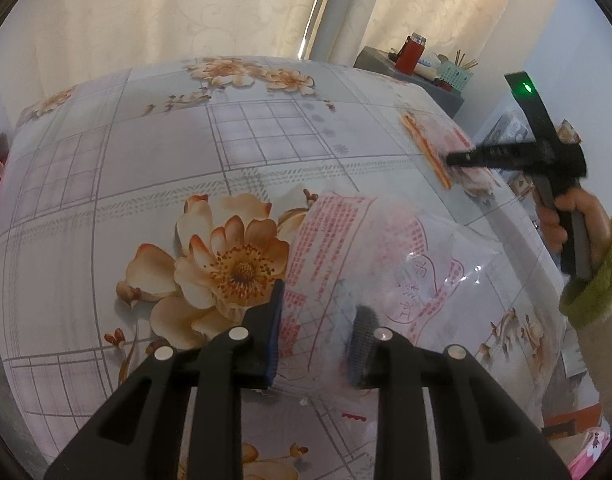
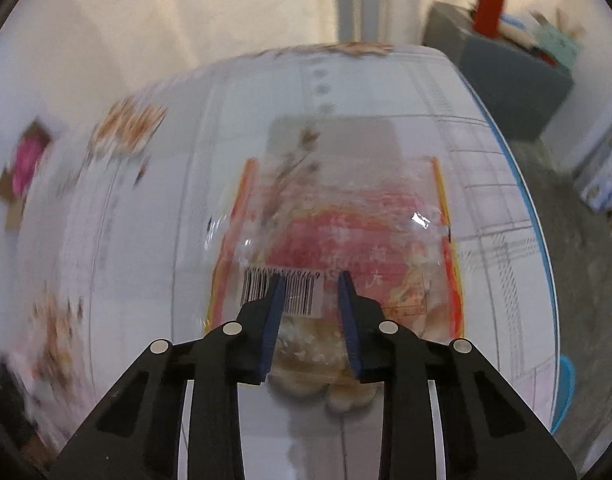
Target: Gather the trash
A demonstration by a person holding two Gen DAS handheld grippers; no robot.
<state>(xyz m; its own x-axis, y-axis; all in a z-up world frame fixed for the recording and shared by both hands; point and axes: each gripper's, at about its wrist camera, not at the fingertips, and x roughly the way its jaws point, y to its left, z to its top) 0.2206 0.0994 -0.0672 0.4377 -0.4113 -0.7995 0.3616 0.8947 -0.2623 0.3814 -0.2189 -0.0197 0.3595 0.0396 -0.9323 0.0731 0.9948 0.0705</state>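
Two grippers work over a round table (image 1: 106,184) covered with a flowered, checked cloth. Nearest the left wrist camera, the left gripper (image 1: 319,332) has its fingers set around the near end of a clear plastic bag (image 1: 385,248) printed with red writing. The left pad presses on the bag's edge and the right pad shows blurred through the plastic, so the gripper looks clenched on the bag, though a wide gap remains between the pads. The bag lies crumpled on the cloth, just right of a big orange flower print (image 1: 226,264).

Farther out, toward the table's right edge, the right gripper (image 1: 459,159) comes in from the right, held by a hand (image 1: 561,220) in a green cuff. Its tip rests on a second wrapper (image 1: 437,148), clear with orange side strips.

In the right wrist view, the right gripper (image 2: 310,292) sits over that wrapper (image 2: 345,216). Its fingers are parted with a gap between them, one pad over the barcode label (image 2: 294,284) and the other over the red print. Whether the pads pinch the plastic cannot be told through the blur. Pale lumps show inside the wrapper's near end.

Beyond the table, a grey cabinet (image 1: 445,96) stands against cream curtains (image 1: 146,12), with a red box (image 1: 411,54) and a green basket (image 1: 455,76) on top.
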